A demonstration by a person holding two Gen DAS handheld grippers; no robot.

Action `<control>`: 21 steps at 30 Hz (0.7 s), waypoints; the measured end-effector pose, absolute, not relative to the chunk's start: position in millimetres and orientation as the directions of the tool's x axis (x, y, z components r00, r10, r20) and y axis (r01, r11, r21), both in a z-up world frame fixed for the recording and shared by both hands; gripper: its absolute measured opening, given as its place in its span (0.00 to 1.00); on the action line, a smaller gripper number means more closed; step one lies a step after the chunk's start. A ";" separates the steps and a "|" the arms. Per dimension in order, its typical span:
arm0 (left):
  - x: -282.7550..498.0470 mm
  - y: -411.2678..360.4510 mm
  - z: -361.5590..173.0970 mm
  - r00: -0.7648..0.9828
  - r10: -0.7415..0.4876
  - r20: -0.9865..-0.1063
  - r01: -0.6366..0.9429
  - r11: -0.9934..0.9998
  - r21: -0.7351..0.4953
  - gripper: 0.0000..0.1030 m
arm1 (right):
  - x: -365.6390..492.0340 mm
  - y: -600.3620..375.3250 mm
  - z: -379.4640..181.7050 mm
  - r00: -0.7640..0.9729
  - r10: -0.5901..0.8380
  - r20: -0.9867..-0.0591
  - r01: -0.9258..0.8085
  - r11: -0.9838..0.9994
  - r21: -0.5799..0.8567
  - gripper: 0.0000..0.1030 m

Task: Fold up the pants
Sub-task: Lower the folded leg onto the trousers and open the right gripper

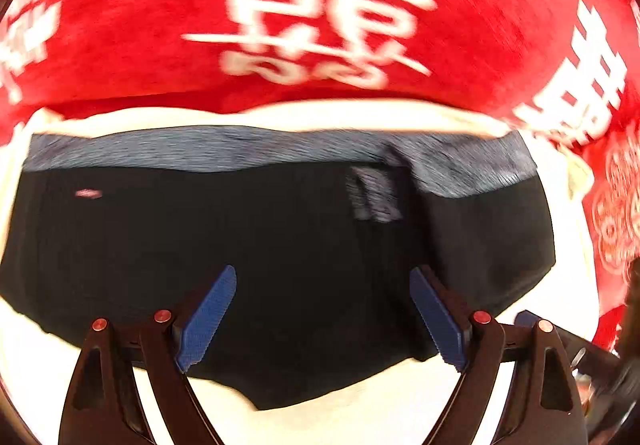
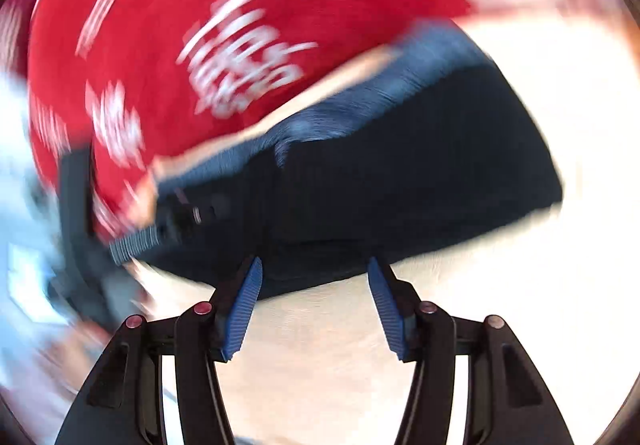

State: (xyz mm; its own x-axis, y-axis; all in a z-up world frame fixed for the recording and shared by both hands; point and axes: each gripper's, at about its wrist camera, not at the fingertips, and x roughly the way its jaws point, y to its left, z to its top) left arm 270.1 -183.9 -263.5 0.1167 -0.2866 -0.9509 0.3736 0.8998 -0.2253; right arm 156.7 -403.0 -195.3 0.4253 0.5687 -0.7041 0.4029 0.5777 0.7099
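Observation:
The black pants (image 1: 248, 245) lie folded flat on a white surface (image 1: 420, 397), with a grey-blue waistband (image 1: 240, 153) along the far edge. My left gripper (image 1: 323, 277) hovers over the near part of the pants, jaws wide open and empty. In the blurred right wrist view the pants (image 2: 420, 173) lie ahead with the waistband (image 2: 360, 101) on the far left side. My right gripper (image 2: 315, 265) is open and empty at the pants' near edge.
A red cloth with white characters (image 1: 320, 5) covers the area beyond the white surface; it also shows in the right wrist view (image 2: 240, 5). The other gripper's dark body (image 1: 592, 357) shows at the lower right of the left wrist view.

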 end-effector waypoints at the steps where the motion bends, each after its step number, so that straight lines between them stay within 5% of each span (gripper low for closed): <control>1: 267.9 -191.2 -271.1 0.105 -0.266 -0.958 0.390 0.897 -0.206 0.87 | 153.9 -411.0 -203.4 0.454 0.594 -0.664 0.437 0.502 0.747 0.58; 13: 273.2 -188.5 -306.6 0.082 -0.224 -0.971 0.338 0.923 -0.184 0.98 | 154.5 -434.8 -269.1 0.572 0.638 -0.516 0.579 0.132 0.805 0.57; 14: 276.1 -188.2 -306.2 0.078 -0.225 -0.971 0.327 0.926 -0.188 0.98 | 157.2 -437.7 -273.9 0.577 0.640 -0.507 0.585 0.109 0.804 0.43; 15: 280.9 -185.3 -303.0 0.083 -0.219 -0.972 0.319 0.930 -0.182 0.98 | 160.1 -438.8 -276.1 0.574 0.646 -0.503 0.589 0.101 0.802 0.11; 21: 294.1 -155.6 -269.0 0.137 -0.201 -0.970 0.307 0.939 -0.152 0.98 | 166.8 -439.8 -240.4 0.587 0.666 -0.460 0.474 0.177 0.862 0.05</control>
